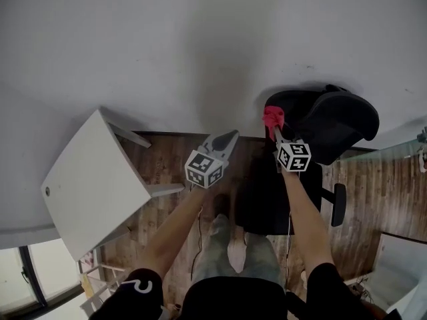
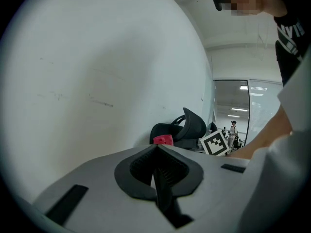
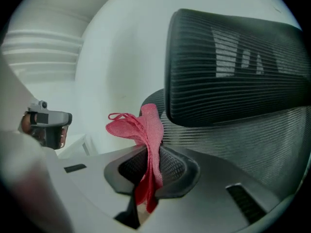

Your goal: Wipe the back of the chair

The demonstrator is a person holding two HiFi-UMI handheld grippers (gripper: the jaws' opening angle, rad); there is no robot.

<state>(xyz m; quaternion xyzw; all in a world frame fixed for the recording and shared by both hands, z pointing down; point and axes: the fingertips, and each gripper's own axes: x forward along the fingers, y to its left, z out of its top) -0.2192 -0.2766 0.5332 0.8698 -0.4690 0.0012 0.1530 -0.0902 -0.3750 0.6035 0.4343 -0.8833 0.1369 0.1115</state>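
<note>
White counter (image 1: 93, 185): far left of the head view, standing on a wood-plank floor (image 1: 167, 159) against a pale wall (image 1: 200, 45), its top bare. Left tool (image 1: 225, 139): held out on the left forearm (image 1: 175, 225), between the counter and the chair, well apart from both; its marker cube (image 1: 204, 169) sits just behind the jaws. In the left gripper view this tool (image 2: 156, 152) has its jaws pressed together with nothing between them, and it points toward the wall, with the chair (image 2: 176, 129) and the cloth (image 2: 163, 140) beyond it. Right tool (image 1: 275, 131): held out on the right forearm (image 1: 307, 219), marker cube (image 1: 293, 157) behind the jaws, tip at the chair's upper left edge. In the right gripper view the tool (image 3: 146, 165) is clamped on a red cloth (image 3: 145, 127), which stands bunched above the jaws and hangs down between them. Red cloth (image 1: 273, 117): lies just beside the chair's mesh back (image 3: 252, 144), below the headrest (image 3: 233, 67); whether it touches the mesh cannot be told. Black office chair (image 1: 340, 122): right of centre, standing on the plank floor near the wall.
</note>
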